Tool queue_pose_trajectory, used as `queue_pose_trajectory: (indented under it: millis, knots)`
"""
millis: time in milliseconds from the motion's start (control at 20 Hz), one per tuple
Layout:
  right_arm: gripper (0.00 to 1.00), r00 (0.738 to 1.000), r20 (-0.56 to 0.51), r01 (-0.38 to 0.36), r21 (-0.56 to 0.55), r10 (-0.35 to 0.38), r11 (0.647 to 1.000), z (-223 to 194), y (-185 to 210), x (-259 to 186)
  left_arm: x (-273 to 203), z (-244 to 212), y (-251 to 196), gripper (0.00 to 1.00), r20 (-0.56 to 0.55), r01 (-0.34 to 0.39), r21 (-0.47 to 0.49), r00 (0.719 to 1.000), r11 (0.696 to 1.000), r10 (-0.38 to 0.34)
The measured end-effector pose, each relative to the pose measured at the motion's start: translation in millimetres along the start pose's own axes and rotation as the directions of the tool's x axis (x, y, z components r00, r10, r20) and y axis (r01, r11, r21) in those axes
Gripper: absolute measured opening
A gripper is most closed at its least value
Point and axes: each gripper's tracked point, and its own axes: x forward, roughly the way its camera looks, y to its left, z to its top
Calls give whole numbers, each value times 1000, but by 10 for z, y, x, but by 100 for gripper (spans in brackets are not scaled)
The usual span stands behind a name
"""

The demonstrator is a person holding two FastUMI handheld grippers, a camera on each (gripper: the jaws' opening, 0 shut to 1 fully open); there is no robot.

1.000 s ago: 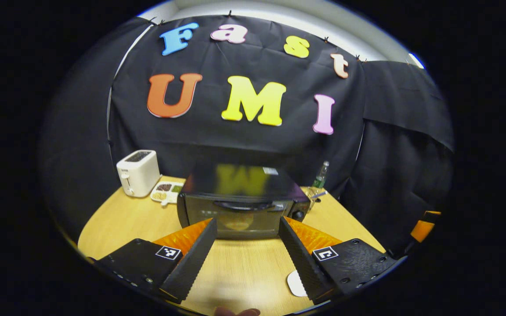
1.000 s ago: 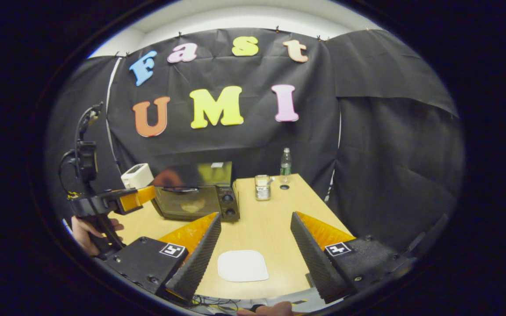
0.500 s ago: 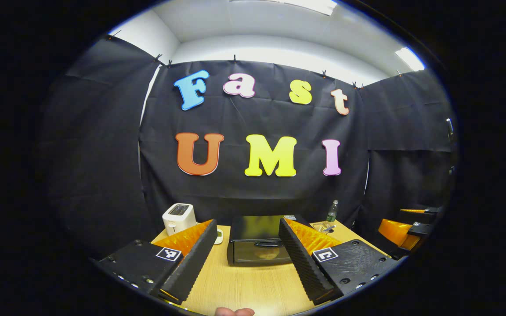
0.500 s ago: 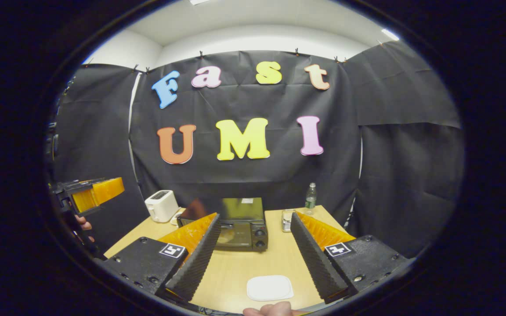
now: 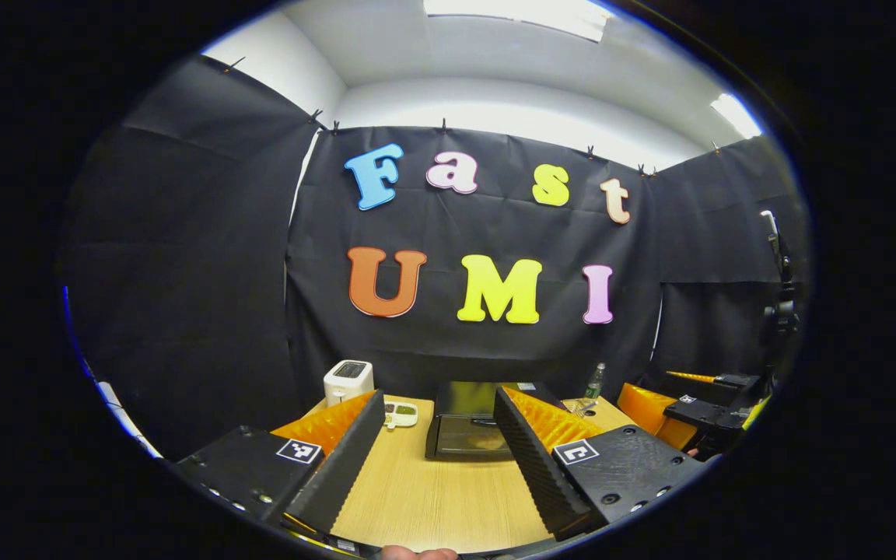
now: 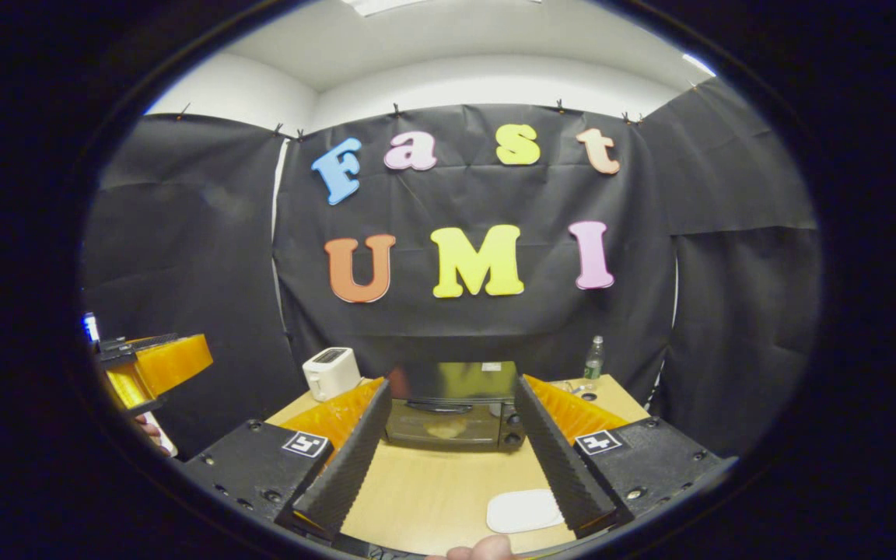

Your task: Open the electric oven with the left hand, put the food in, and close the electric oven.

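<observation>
The table (image 6: 448, 498) is the biggest thing here, pale wood, running back toward the black cloth. At its far end, at twelve o'clock from both grippers, sits the oven (image 6: 452, 404) (image 5: 470, 428), black, door closed, with a pale round piece of food (image 6: 446, 428) visible through the glass. In the right gripper view its knobs stand at the three o'clock end of the front.

The left gripper (image 5: 436, 459) is held low over the near part of the table, its jaws released and spread wide with bare tabletop between them. The right gripper (image 6: 456, 459) is held likewise, jaws parted and gripping nothing. Each appears in the other's view as an orange and black shape: the right one at three o'clock (image 5: 681, 408), the left one at nine o'clock (image 6: 148, 369).

A white toaster (image 6: 330, 372) (image 5: 348, 381) stands at about ten o'clock of the oven, near the cloth. A flat white plate (image 6: 524, 510) lies on the near table at about five o'clock, just beside the right gripper's right finger. A small divided dish (image 5: 401, 414) sits between toaster and oven. A clear bottle (image 6: 593, 359) (image 5: 594, 381) with a green label stands at the far right corner, at about two o'clock.
</observation>
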Motion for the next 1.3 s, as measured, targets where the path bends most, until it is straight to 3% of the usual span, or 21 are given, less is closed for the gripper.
queue_pose_trajectory:
  millis: [450,1300]
  knots:
    - [97,1000,8,-28,-9,29,1000,60,189,46,-74,10,106,93,-3,-20,-14,1000,1000,20]
    - [97,1000,15,9,-15,-9,1000,84,137,51,-20,-1,262,93,-12,-10,-19,1000,1000,10]
